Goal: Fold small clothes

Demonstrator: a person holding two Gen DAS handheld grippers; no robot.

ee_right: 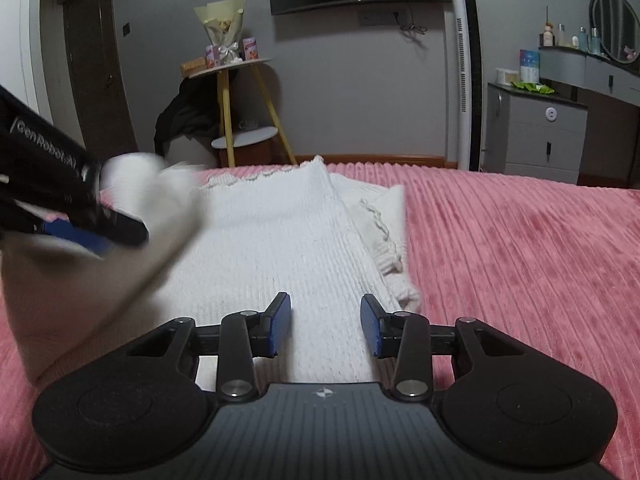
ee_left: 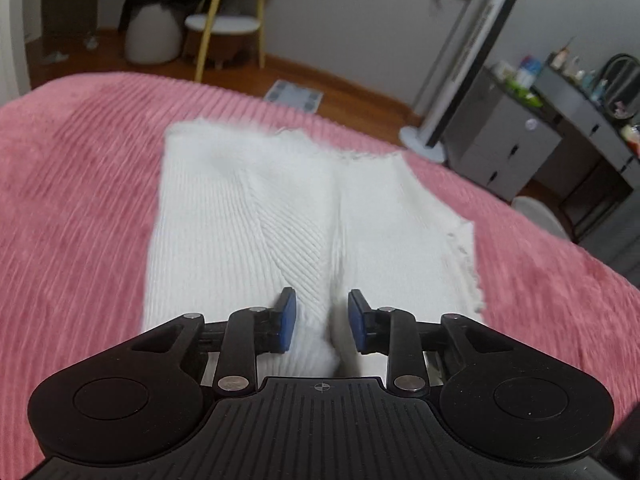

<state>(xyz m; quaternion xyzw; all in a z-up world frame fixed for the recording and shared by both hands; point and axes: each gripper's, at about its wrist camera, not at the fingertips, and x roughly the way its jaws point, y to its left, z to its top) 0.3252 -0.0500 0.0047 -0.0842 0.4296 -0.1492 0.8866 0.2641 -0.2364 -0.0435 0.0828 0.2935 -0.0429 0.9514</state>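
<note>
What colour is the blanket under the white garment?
Pink, with ribbed stripes; the blanket shows best in the right wrist view, beneath the white garment.

Lighting was dim, even and indoor, with no visible source and only soft shadows. Both views showed strong fisheye bending and dark corners at the rim. Motion blur smeared the blanket [ee_left: 80, 208] at 9 o'clock and the left gripper [ee_right: 86, 238]. No glare was noted.

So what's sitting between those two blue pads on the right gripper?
Only the white knitted garment on the pink bedspread. In the right wrist view, the right gripper is open with a strip of knit showing in the gap, nothing else.
</note>
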